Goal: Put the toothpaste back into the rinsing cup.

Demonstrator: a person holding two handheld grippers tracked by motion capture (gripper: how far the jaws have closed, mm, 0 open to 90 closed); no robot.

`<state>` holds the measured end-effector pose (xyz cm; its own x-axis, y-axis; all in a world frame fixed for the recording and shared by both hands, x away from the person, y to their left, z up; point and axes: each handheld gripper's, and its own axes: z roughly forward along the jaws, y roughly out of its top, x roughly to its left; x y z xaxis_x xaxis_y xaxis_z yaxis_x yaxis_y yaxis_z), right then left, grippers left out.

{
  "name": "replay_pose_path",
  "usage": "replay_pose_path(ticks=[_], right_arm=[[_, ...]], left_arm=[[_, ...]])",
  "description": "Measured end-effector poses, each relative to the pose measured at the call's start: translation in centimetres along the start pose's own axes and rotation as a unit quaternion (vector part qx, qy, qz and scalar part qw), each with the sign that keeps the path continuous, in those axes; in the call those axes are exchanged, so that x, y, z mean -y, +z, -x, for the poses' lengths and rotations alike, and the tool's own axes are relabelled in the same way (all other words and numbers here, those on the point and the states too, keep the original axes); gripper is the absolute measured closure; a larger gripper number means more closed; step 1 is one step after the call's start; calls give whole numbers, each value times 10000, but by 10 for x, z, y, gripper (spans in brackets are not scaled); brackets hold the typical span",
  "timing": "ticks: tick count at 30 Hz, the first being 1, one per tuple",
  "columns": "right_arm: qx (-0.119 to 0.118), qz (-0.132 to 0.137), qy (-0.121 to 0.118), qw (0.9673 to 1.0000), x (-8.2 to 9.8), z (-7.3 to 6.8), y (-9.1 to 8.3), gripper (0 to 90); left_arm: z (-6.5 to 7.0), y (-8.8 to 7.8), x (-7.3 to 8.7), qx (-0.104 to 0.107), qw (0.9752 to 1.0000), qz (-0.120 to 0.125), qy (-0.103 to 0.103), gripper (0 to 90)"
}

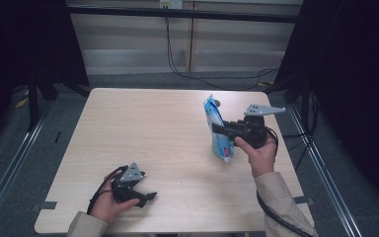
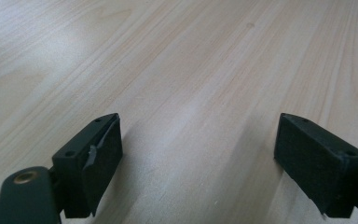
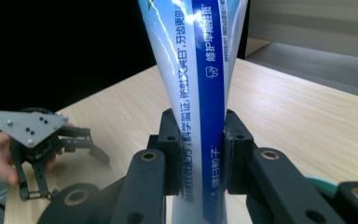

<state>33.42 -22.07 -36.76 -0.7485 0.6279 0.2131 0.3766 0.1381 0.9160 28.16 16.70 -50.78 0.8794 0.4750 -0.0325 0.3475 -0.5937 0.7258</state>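
A blue-and-white toothpaste tube is held upright between the jaws of the right gripper, with its lower end at or just above the tabletop; whether that end touches the wood cannot be told. In the right gripper view the tube is seen clamped about its narrower part between the two black jaws, which are pressed against both of its flat sides, and it widens upward beyond them, printed with blue bands and white lettering.

The left gripper is held low at the near edge of the tabletop, well apart from the tube. Its jaws are spread wide with nothing but bare wood between them, and they are pointed across the tabletop toward the other hand.

The step in hand is judged to be the carrying or standing-up of the tube by the right gripper alone, the left being kept idle. For the next move, either a steady lowering and a release once the tube is settled is called for, or the open left jaws must be brought across to take its free upper end. Because the tube is soft and tapered, a firm but unhurried squeeze is needed so that it is not allowed to slip or fold.
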Motion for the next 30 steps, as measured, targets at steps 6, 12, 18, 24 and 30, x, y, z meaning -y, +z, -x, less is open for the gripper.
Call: replay_pose_path(ticks=[6, 12, 18, 24, 30], right_arm=[[67, 132, 6, 9999, -3, 2, -1, 736], [96, 207, 21, 9997, -5, 4, -1, 736], [179, 309, 35, 9994, -11, 7, -2, 737], [270, 445, -2, 9986, -16, 7, -3, 737], [293, 542, 0, 9981, -22, 9, -2, 736]], left_arm=[[0, 0, 0, 9, 10000, 11, -3, 150], [0, 0, 0, 8, 10000, 7, -2, 150], [0, 0, 0, -10, 10000, -8, 2, 150], [0, 0, 0, 5, 10000, 2, -1, 150], [0, 0, 0, -8, 10000, -10, 1, 150]])
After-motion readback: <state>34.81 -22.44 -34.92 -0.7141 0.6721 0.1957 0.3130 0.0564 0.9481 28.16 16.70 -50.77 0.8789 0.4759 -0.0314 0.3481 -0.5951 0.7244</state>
